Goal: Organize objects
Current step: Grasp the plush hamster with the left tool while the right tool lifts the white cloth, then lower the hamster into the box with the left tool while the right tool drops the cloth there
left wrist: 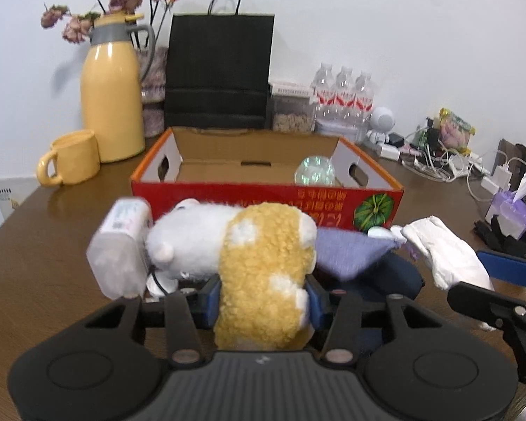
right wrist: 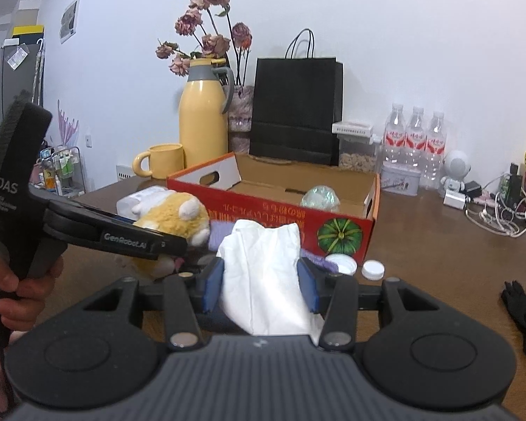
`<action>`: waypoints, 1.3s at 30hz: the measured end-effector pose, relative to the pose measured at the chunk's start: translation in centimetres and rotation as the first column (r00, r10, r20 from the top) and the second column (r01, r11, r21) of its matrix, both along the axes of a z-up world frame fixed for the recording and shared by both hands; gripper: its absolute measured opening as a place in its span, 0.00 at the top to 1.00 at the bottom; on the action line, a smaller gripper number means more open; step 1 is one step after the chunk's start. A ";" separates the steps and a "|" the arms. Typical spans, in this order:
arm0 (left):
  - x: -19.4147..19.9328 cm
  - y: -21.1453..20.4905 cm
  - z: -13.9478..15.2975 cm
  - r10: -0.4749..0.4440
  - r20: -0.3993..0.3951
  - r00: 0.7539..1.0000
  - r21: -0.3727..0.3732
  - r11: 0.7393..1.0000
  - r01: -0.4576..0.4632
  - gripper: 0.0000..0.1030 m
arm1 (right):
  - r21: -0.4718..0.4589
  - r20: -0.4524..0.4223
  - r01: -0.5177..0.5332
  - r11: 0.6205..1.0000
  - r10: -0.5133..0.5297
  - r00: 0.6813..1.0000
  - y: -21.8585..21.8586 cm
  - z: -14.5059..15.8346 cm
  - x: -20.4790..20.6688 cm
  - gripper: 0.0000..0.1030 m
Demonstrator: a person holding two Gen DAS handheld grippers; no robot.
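My left claw grips the plush toy; my right claw pinches the white tissue. Both hover near the red box at twelve o'clock. Next I carry them over its rim.

Open-topped red cardboard box dead ahead

Mostly bare inside, save an iridescent glass ball at right; crowded behind by yellow jug and black paper bag.

White wall, brown table
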State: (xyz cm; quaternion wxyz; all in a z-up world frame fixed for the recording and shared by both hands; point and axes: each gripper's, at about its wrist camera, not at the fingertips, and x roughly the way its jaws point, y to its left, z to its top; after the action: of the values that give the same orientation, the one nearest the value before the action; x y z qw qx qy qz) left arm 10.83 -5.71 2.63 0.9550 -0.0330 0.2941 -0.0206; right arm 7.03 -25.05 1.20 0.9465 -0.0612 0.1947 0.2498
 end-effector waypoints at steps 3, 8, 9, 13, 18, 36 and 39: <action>-0.1 0.3 1.1 -0.003 0.033 0.999 0.007 1.000 0.003 0.56 | 0.002 0.019 0.000 1.000 0.000 1.000 0.4 0.7 0.4 0.54; 1.1 0.7 3.0 -0.007 0.080 0.997 0.027 1.000 0.004 0.56 | 0.016 0.049 0.001 1.000 -0.001 0.999 1.4 2.0 2.0 0.54; 1.5 0.8 3.3 -0.006 0.087 0.996 0.028 1.000 0.004 0.56 | 0.018 0.054 0.002 1.000 -0.003 0.999 1.7 2.3 2.5 0.54; 3.7 1.2 4.5 -0.005 0.112 0.994 0.028 1.000 0.002 0.56 | 0.022 0.073 0.007 1.000 -0.008 0.997 2.8 3.3 4.9 0.54; 6.9 1.7 5.5 -0.002 0.137 0.991 0.032 0.999 -0.003 0.56 | 0.021 0.074 0.020 1.000 -0.021 0.997 4.4 3.9 8.8 0.54; 19.6 2.9 3.6 0.057 0.062 0.996 0.020 0.998 -0.058 0.56 | -0.003 -0.021 0.093 0.996 -0.093 0.995 8.1 1.6 23.1 0.54; 20.8 3.2 3.0 0.074 0.053 0.996 0.000 0.997 -0.074 0.56 | 0.021 -0.036 0.103 0.994 -0.103 0.994 8.0 0.9 24.5 0.54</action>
State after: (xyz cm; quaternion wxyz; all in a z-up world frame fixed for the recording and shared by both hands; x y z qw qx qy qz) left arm 31.61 -2.52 5.60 0.9626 -0.0422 0.2674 0.0140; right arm 31.56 -17.04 2.08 0.9552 -0.0361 0.2115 0.2039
